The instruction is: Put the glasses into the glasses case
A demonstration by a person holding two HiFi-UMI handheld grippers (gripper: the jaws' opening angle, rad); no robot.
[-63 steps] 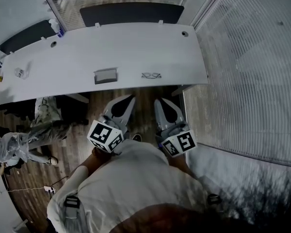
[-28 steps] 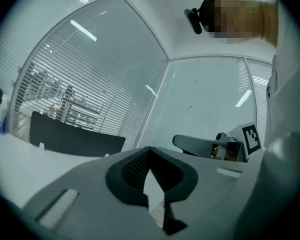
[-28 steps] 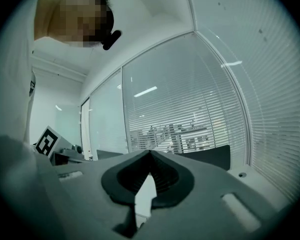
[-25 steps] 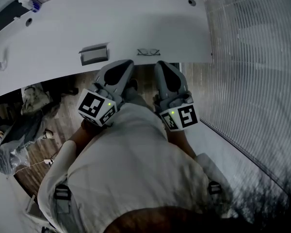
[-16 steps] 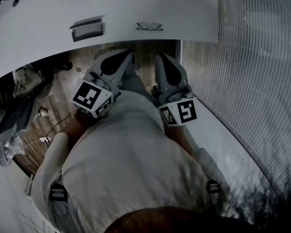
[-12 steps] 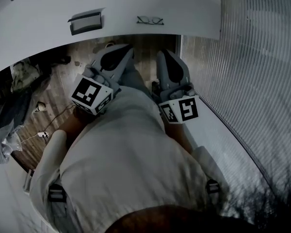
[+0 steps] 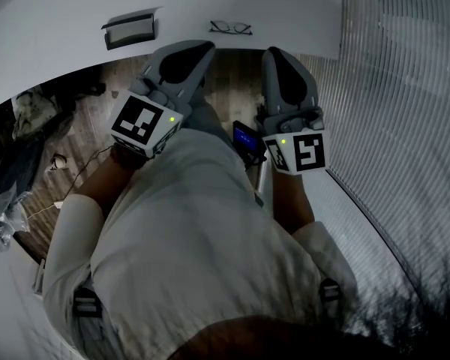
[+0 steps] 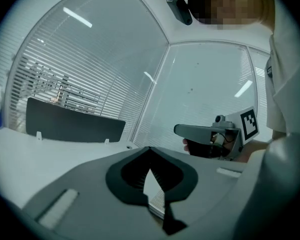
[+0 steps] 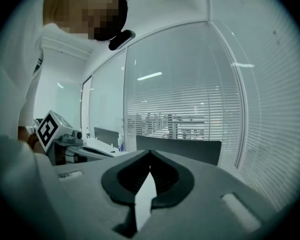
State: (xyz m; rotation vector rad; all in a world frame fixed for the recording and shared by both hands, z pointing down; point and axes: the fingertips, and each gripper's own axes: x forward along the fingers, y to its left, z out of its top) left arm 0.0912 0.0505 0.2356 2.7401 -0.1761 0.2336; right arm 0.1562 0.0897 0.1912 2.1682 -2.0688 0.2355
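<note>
Right gripper (image 7: 276,55): shifted toward 3 o'clock since half a second ago, so the gap to the left gripper (image 7: 195,51) is wider, and a small dark device with a lit blue screen (image 7: 246,137) now shows between the two.

Nearest, 6 o'clock: person's white shirt (image 7: 202,246), filling the lower head view.

Left gripper: marker cube at 10 o'clock of the shirt, nose pointing to 12 o'clock. Claw clenched, tips together, nothing in it.

Right gripper: marker cube at 2 o'clock of the shirt, nose pointing to 12 o'clock. Claw clenched, tips together, nothing in it.

White table (image 7: 60,21): front edge running just past both gripper noses.

Glasses (image 7: 229,27): flat on the table close to its front edge, at 12 o'clock, beyond the gap between the noses, touched by neither.

Glasses case (image 7: 130,31): open on the table, at 9 o'clock of the glasses, well apart from them.

Slatted blinds (image 7: 405,88): along 3 o'clock.
</note>
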